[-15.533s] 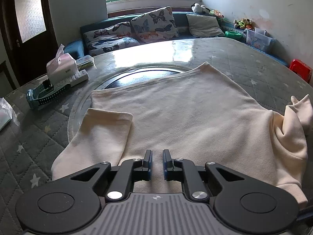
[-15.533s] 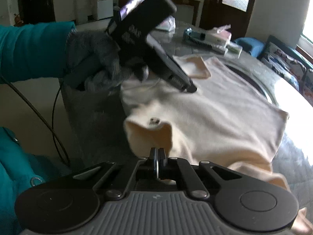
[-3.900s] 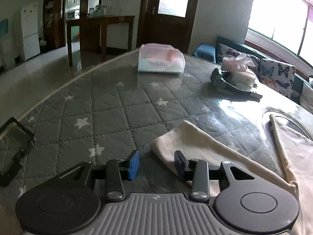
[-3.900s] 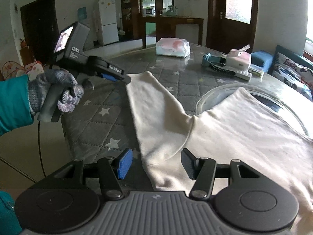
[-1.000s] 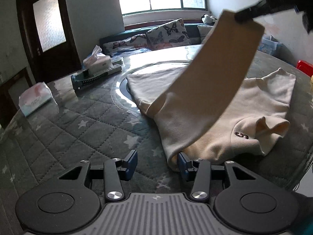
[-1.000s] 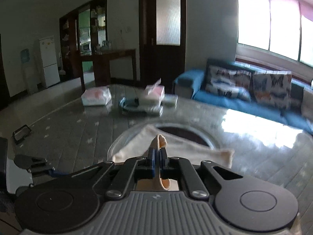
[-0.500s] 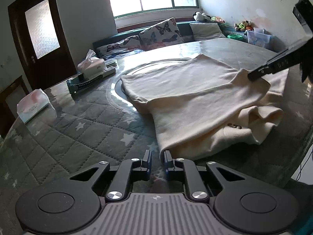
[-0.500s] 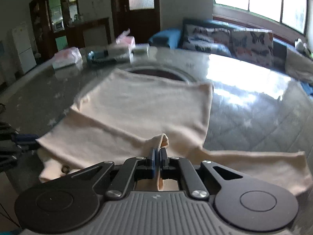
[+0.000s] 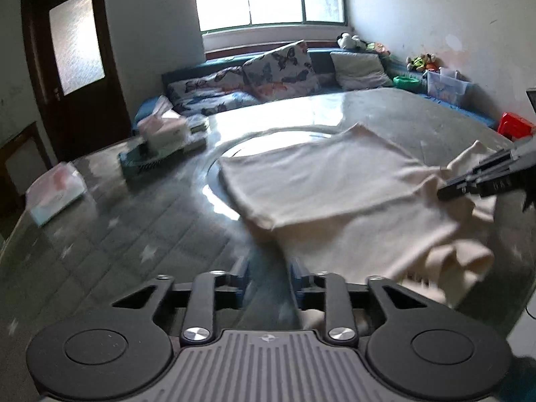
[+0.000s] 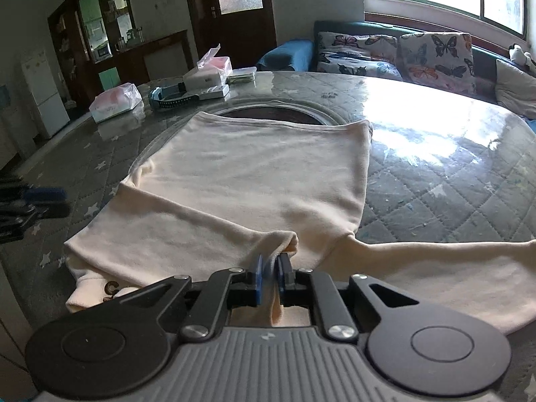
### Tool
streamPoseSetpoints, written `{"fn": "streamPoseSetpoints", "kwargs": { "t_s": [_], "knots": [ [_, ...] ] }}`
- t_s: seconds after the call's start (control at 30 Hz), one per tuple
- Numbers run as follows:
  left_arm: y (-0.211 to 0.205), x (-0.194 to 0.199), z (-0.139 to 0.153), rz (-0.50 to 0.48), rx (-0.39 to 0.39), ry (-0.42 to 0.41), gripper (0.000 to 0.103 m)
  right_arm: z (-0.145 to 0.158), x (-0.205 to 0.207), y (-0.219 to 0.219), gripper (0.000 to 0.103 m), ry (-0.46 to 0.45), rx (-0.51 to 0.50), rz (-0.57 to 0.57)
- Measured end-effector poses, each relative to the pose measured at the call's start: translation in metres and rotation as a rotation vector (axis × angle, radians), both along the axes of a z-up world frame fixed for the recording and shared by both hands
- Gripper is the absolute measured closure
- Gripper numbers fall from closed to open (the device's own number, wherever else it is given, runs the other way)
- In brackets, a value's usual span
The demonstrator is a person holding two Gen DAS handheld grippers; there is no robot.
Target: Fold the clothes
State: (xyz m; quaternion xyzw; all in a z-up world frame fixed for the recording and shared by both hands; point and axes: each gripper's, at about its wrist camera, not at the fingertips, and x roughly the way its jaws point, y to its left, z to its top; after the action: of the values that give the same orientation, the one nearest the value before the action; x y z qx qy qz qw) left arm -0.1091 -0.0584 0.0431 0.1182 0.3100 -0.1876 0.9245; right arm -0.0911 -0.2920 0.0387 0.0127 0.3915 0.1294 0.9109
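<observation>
1 cream garment (image 10: 254,181) lies across the middle of the right wrist view, with 1 sleeve folded over its near part and 1 sleeve (image 10: 462,268) stretched toward the lower right. 2 grippers show: the left gripper (image 9: 268,278) at lower centre of the left wrist view and the right gripper (image 10: 269,279) at lower centre of its own view. 2 tissue packs sit upper left: 1 soft pack (image 10: 115,102) and 1 box (image 10: 209,72). 2 butterfly cushions (image 10: 358,55) line the upper right sofa.
</observation>
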Motion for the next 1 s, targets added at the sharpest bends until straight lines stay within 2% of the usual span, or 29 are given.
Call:
{"fn": "streamPoseSetpoints", "kwargs": {
  "t_s": [0.2, 0.47, 0.57, 0.73, 1.0],
  "knots": [
    [-0.028, 0.025, -0.013, -0.03, 0.035, -0.019, 0.065, -0.001, 0.003, 0.0, 0.094, 0.0, 0.007, 0.005],
    [-0.037, 0.032, -0.023, -0.044, 0.064, -0.043, 0.067, 0.0, 0.003, -0.001, 0.094, -0.007, 0.012, 0.009],
    [-0.037, 0.035, -0.026, -0.04, 0.071, -0.045, 0.079, 0.002, 0.005, 0.0, 0.094, -0.013, 0.009, 0.013],
    [-0.035, 0.035, -0.025, -0.041, 0.073, -0.067, 0.076, 0.004, 0.006, 0.001, 0.094, -0.017, 0.008, 0.024],
    [-0.042, 0.035, -0.026, -0.12, 0.133, -0.115, 0.079, 0.003, 0.008, 0.001, 0.094, -0.015, 0.007, 0.024]
  ]
}}
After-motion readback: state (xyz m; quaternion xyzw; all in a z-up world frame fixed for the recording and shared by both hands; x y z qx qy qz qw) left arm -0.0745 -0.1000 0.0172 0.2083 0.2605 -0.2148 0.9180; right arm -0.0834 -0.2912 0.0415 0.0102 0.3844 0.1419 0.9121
